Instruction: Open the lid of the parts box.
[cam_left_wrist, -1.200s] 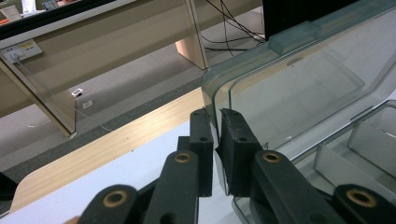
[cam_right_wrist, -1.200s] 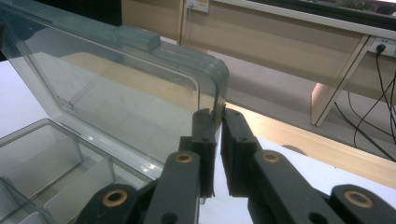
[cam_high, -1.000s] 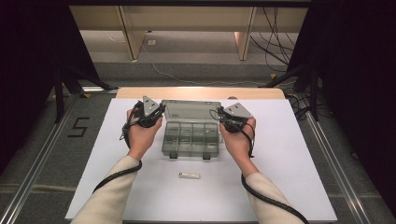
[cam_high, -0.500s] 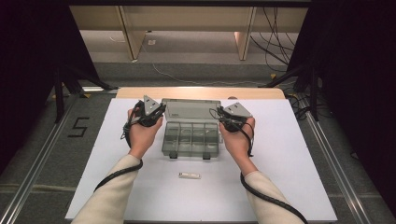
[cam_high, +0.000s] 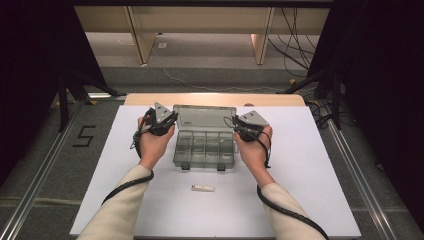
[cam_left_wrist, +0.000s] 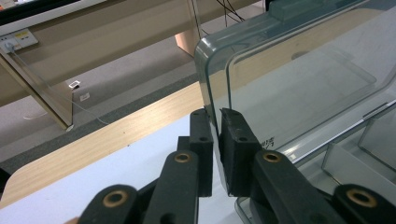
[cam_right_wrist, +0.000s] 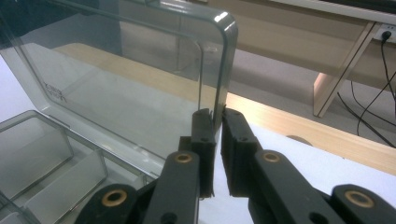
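Observation:
A clear grey compartment box (cam_high: 205, 150) lies in the middle of the white table, its lid (cam_high: 204, 118) standing raised at the back. My left gripper (cam_high: 170, 121) is shut on the lid's left side edge. In the left gripper view the jaws (cam_left_wrist: 215, 114) pinch the lid's (cam_left_wrist: 299, 88) thin wall near its rounded corner. My right gripper (cam_high: 237, 127) is shut on the lid's right side edge. The right gripper view shows the same grip (cam_right_wrist: 218, 112) just below the lid's (cam_right_wrist: 140, 79) corner. The box's compartments (cam_right_wrist: 42, 158) look empty.
A small white oblong piece (cam_high: 203, 188) lies on the white table top (cam_high: 310, 165) in front of the box. A wooden strip (cam_high: 215, 99) runs along the far table edge. Beyond it are floor, furniture legs and cables (cam_high: 295, 30).

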